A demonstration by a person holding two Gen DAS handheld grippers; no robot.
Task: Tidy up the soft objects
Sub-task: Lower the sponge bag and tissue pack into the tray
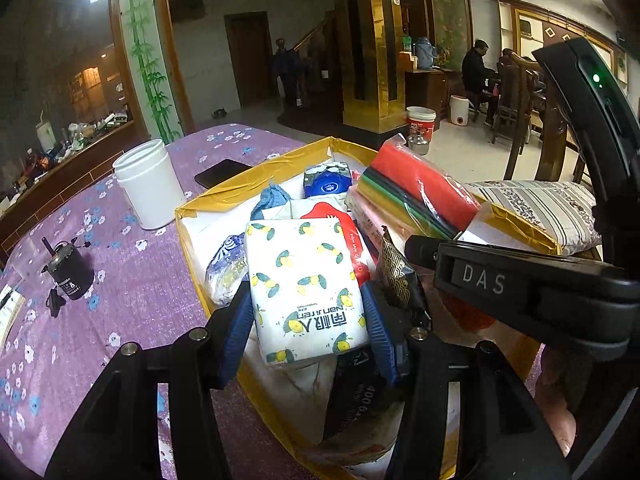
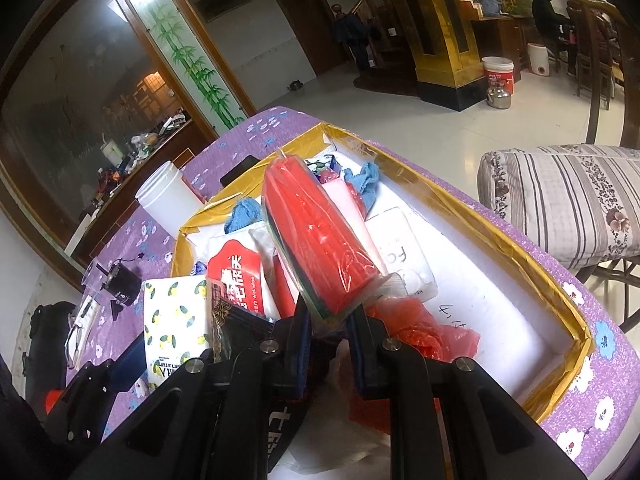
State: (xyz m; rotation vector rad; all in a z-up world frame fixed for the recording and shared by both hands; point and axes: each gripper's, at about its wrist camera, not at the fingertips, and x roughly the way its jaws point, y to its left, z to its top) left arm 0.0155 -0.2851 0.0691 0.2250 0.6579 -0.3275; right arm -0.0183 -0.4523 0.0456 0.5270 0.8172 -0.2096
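Observation:
My left gripper (image 1: 308,320) is shut on a white tissue pack with lemon prints (image 1: 304,284) and holds it over the gold-edged box (image 1: 224,196). The pack also shows in the right wrist view (image 2: 176,320). My right gripper (image 2: 330,316) is shut on a plastic-wrapped stack of red and coloured cloths (image 2: 320,240), held above the box (image 2: 520,248); the stack also shows in the left wrist view (image 1: 420,192). Inside the box lie a red wet-wipe pack (image 2: 236,276), blue cloths (image 2: 362,180), a white pack (image 2: 400,252) and a red plastic bag (image 2: 424,332).
The box sits on a table with a purple flowered cloth (image 1: 120,280). A white jar (image 1: 148,184), a black phone (image 1: 222,172) and a small black speaker (image 1: 68,272) stand left of the box. A striped cushion (image 2: 560,196) on a chair is to the right.

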